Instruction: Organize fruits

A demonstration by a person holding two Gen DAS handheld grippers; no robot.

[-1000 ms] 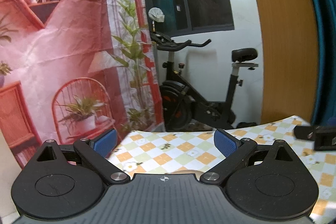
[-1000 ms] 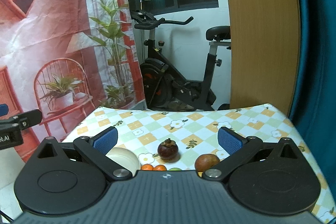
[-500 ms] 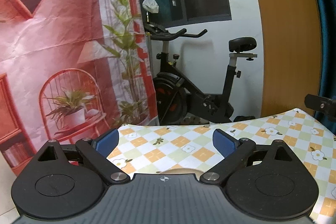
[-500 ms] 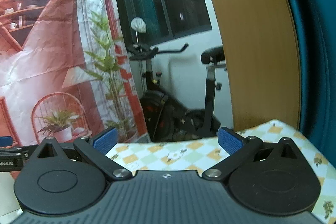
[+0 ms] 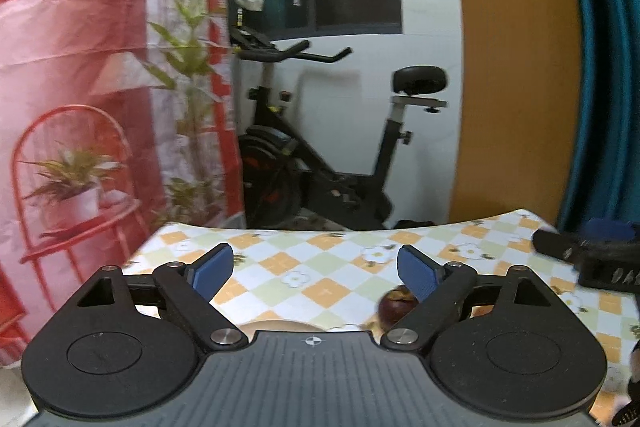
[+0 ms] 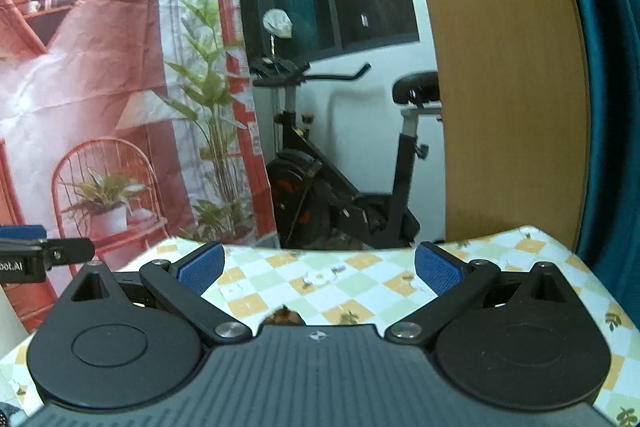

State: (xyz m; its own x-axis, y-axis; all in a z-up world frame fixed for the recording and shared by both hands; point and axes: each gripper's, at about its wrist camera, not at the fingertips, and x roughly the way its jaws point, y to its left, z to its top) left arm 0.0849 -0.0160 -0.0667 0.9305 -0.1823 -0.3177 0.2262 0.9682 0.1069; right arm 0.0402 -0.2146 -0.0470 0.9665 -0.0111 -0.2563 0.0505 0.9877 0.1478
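My left gripper is open and empty above the checkered tablecloth. A dark purple mangosteen sits on the cloth just behind its right finger, partly hidden. A pale bowl rim peeks over the gripper body. My right gripper is open and empty above the same cloth. The mangosteen's top just shows over its body. The right gripper shows at the right edge of the left wrist view. The left gripper shows at the left edge of the right wrist view.
An exercise bike stands beyond the table's far edge. A red printed backdrop hangs at the left. A wooden panel and a teal curtain stand at the right.
Both grippers have tilted and shifted; the left view swung right and down, bringing the mangosteen into sight. The right view tipped up, then partly back down. Both stay open.
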